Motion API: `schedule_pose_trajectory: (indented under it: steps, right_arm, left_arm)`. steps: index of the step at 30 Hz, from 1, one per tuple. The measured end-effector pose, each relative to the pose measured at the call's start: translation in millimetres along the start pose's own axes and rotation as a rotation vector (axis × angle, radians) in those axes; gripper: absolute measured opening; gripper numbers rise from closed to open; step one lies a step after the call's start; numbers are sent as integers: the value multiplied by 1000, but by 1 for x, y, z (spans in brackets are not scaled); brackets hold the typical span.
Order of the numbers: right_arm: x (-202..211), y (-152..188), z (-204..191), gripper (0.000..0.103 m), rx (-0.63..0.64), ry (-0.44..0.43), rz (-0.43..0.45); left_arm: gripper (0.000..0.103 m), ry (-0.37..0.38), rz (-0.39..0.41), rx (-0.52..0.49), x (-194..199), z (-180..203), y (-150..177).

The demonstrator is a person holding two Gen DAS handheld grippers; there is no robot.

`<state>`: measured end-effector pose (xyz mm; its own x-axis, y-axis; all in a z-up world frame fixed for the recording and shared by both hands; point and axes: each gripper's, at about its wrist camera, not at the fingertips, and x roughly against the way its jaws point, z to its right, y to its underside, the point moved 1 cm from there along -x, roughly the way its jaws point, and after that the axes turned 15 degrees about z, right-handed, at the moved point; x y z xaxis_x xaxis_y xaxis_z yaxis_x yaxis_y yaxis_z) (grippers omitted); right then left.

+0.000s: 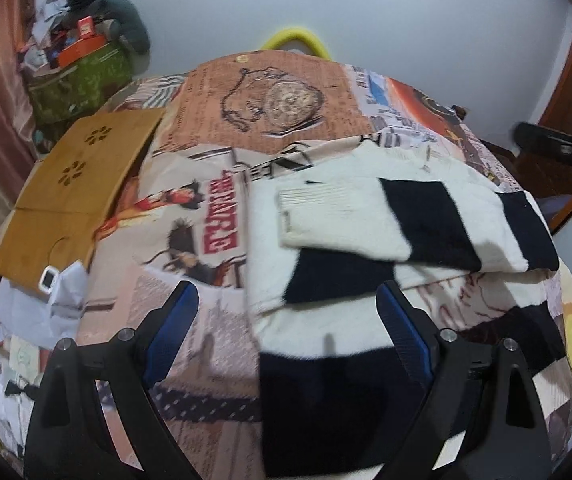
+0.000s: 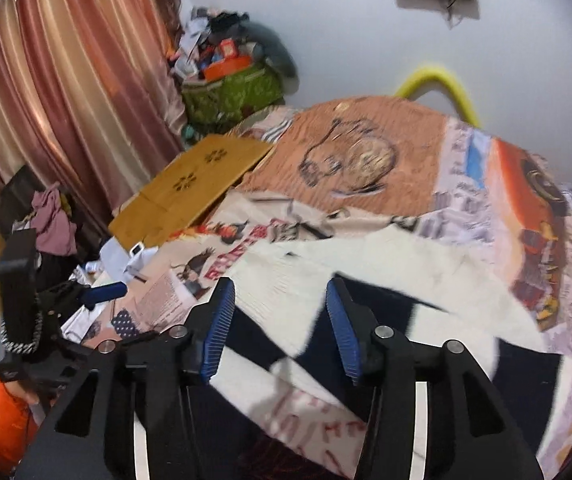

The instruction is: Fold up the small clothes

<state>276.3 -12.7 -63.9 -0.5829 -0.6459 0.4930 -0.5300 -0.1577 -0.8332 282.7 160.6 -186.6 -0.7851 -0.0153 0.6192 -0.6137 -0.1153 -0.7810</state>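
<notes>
Sweater (image 1: pixel 366 216) looks soft, thick and floppy on the bed (image 1: pixel 270 92); grab its near edge. Left gripper (image 1: pixel 288 308) gapes wide, right gripper (image 2: pixel 280 304) half spread; both hold nothing.

Both wrist cameras look steeply down from close above the bed's near edge, facing the far wall; both share the printed bedspread (image 1: pixel 214 184) and the wooden board (image 2: pixel 190 196) at far left.

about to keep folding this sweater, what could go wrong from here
1. The folded sleeve lies loose on the sweater; tugging the hem could slide it off.
2. Both claws, left and right, are open with nothing gripped, so a shallow pinch may catch the bedsheet instead.
</notes>
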Motion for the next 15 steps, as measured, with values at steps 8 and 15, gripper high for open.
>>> schedule_pose_trajectory:
  steps: [8,15]
  right_arm:
    - [78,21,60,61,50,223,98]
    - [121,71,121,61,-5,401,26]
  left_arm:
    - [85,-32,-72,45,-60,0,-8]
    - [52,-71,-164,79,-113,2,-5]
